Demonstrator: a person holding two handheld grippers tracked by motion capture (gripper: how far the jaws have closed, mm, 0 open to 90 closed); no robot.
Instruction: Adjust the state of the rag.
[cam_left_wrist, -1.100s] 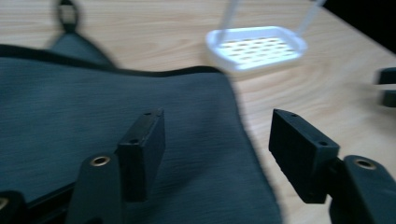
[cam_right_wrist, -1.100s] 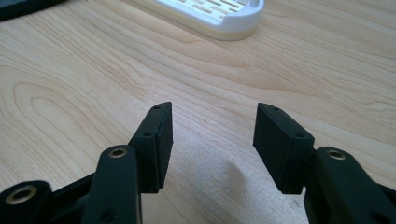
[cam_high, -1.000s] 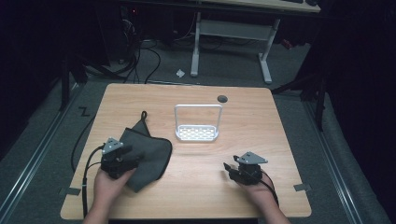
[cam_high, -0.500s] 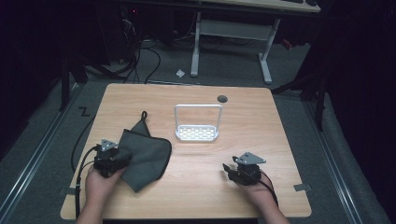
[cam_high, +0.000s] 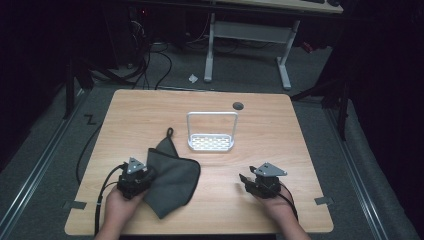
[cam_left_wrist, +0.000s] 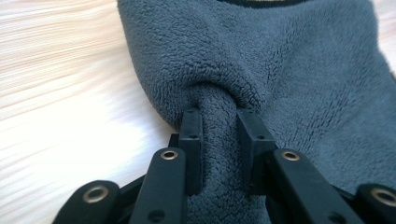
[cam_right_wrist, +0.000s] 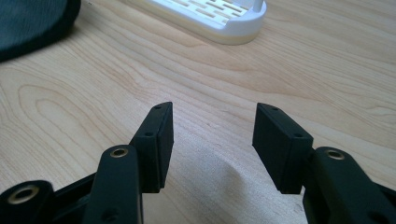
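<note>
One grey cloth (cam_high: 172, 176) lies crumpled at the near-left part of the table (cam_high: 280, 140), its hanging loop (cam_high: 170, 132) pointing toward the far edge. Your left gripper (cam_high: 145, 175) is closed on the cloth's left edge: in the left gripper view a bunched ridge of the fleece (cam_left_wrist: 219, 140) is squeezed between both pads (cam_left_wrist: 191, 140), and the jaws have just been closing onto it. The pinch sits at the hem rather than mid-panel, most likely so that the edge can be lifted or drawn across without dragging the whole piece. The rest of the cloth rests flat on the wood, apart from everything else.

Your right gripper (cam_high: 248, 181) rests at the near-right part of the table, well apart from the cloth. Its jaws stand parted with nothing between them, over bare wood, in a ready position for a second hold.

The white rack (cam_high: 211, 133) stands upright near the table's centre, beyond both grippers and just beyond the cloth, not touching it. Its arched handle rises over a slotted base, and it probably serves as the hanging or draping point.
</note>
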